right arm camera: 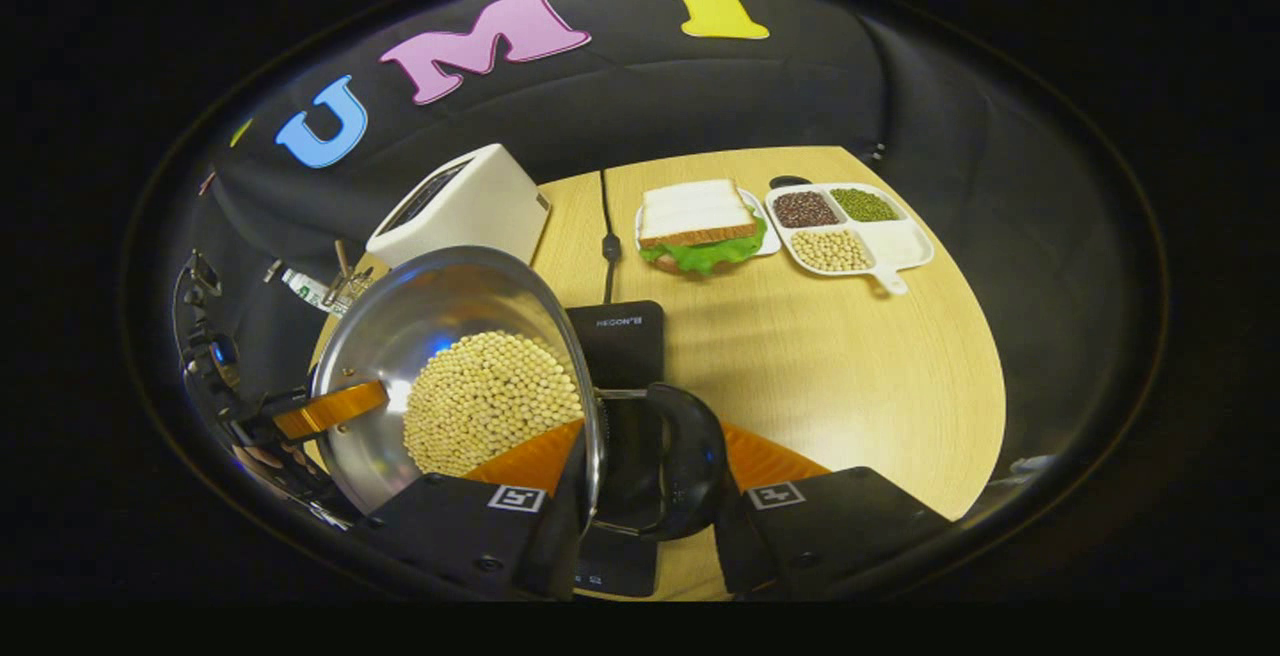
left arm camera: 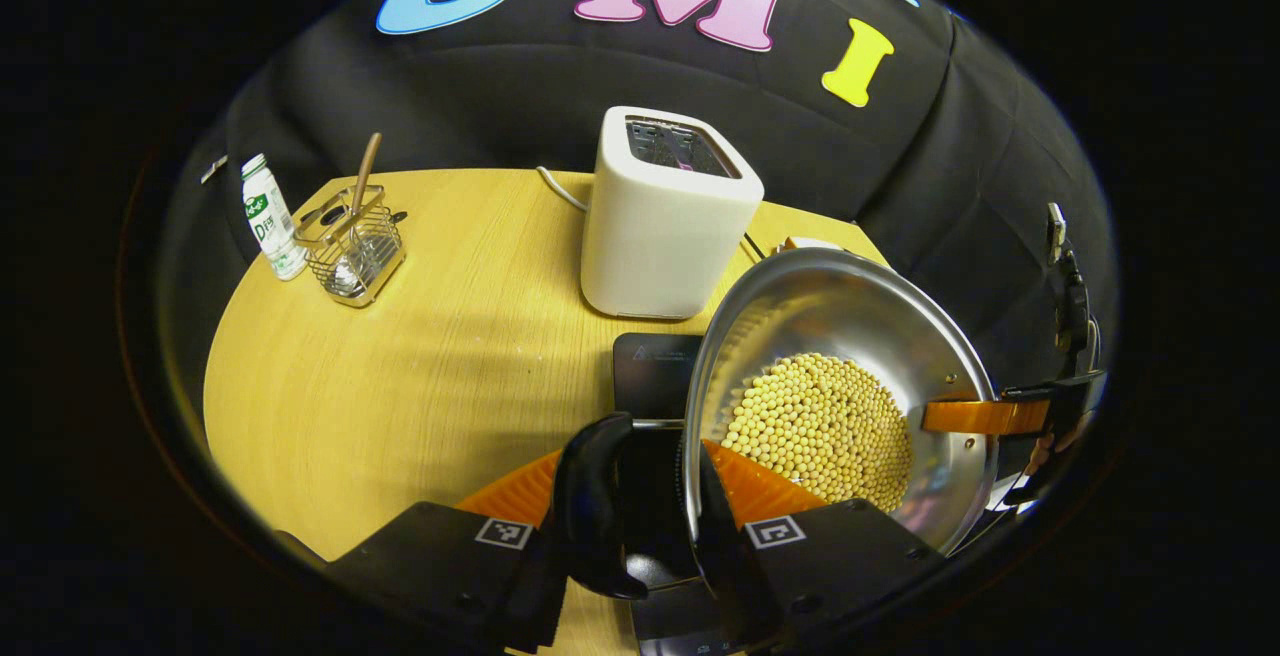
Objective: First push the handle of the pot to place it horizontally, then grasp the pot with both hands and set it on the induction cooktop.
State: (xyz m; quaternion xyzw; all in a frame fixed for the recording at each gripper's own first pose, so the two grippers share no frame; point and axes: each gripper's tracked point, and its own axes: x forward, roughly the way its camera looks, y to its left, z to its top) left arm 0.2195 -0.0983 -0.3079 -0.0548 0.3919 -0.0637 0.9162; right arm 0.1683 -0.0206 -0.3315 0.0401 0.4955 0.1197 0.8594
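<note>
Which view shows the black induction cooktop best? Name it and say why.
The right gripper view: the black induction cooktop shows its far edge beyond the steel pot of yellow beans. In the left gripper view just a corner peeks out between the pot and the white toaster.

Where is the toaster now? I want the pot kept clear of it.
In the left gripper view the toaster stands on the table just behind the cooktop, close by the pot.
</note>
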